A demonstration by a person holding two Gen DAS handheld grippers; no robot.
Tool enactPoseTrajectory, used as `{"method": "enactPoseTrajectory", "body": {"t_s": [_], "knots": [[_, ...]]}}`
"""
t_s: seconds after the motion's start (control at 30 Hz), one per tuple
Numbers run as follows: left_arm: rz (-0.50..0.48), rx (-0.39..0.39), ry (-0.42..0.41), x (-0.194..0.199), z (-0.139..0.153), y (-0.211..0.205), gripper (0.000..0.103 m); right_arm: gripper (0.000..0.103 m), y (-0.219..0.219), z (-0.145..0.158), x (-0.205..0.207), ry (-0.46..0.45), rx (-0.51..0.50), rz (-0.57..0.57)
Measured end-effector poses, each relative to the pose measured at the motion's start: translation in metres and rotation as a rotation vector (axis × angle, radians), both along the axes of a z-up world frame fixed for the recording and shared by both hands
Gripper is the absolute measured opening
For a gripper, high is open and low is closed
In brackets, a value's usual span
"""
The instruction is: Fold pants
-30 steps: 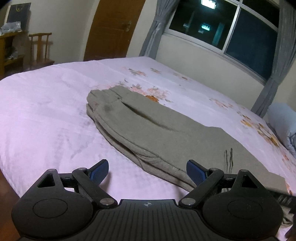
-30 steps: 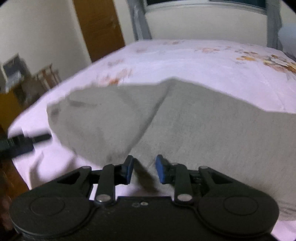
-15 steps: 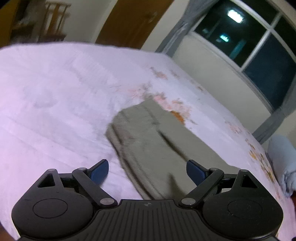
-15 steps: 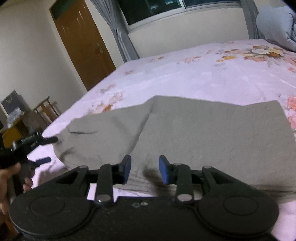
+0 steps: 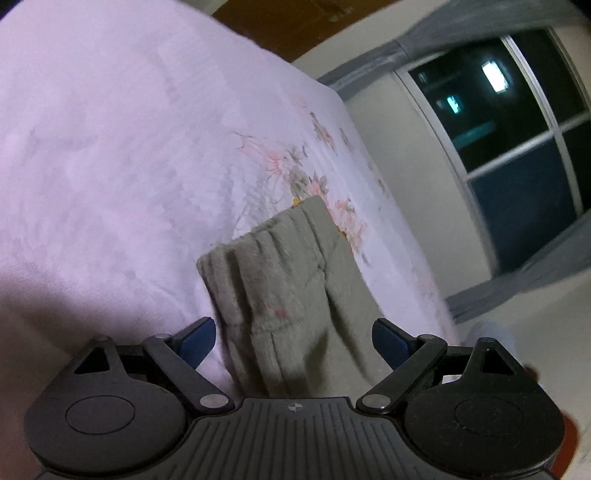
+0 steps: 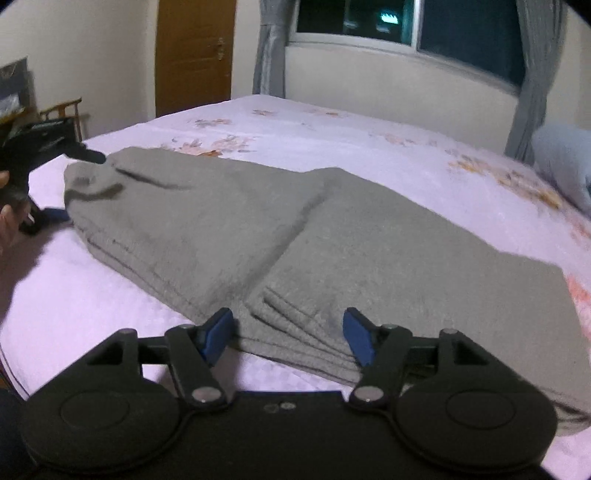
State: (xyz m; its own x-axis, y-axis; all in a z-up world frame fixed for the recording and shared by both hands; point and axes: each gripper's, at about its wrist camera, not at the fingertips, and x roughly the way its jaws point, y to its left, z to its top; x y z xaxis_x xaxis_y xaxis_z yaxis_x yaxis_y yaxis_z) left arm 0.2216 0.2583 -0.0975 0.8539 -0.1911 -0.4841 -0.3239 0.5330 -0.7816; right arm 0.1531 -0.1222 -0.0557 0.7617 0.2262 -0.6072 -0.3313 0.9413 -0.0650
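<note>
Grey pants (image 6: 258,236) lie folded lengthwise on the pink bed, with one end folded over on the right part. My right gripper (image 6: 288,338) is open, its blue pads either side of the folded layers' near edge. My left gripper (image 5: 293,338) is open and straddles the pants' ribbed end (image 5: 280,280). In the right wrist view the left gripper (image 6: 79,184) sits at the pants' far left end, one finger at its upper corner and one at its lower edge.
The bed (image 6: 332,140) has a pink floral cover. A blue pillow (image 6: 561,162) lies at the right. A wooden chair (image 6: 62,110) and a door (image 6: 194,51) stand at the left, a window (image 6: 406,22) with grey curtains behind.
My right gripper has opened wide, and a folded-over layer now lies on the pants' right part. My left gripper has swung down close to the pants' ribbed end.
</note>
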Motion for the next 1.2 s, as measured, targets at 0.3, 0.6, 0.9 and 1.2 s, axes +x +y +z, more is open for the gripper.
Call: {"method": "enactPoseTrajectory", "body": {"t_s": [0.3, 0.6, 0.9, 1.2], "knots": [[-0.026, -0.020, 0.001, 0.020, -0.010, 0.001, 0.090, 0.065, 0.001, -0.001, 0.003, 0.014, 0.009, -0.003], [-0.041, 0.054, 0.002, 0.028, -0.008, -0.006, 0.090, 0.066, -0.001, -0.001, 0.005, 0.024, 0.030, -0.018], [-0.062, 0.094, 0.017, 0.026, -0.017, 0.001, 0.040, 0.068, 0.003, -0.002, 0.006, 0.024, 0.023, -0.032], [-0.069, 0.089, 0.005, 0.025, -0.019, 0.003, 0.037, 0.068, 0.003, -0.002, 0.007, 0.029, 0.019, -0.037]]}}
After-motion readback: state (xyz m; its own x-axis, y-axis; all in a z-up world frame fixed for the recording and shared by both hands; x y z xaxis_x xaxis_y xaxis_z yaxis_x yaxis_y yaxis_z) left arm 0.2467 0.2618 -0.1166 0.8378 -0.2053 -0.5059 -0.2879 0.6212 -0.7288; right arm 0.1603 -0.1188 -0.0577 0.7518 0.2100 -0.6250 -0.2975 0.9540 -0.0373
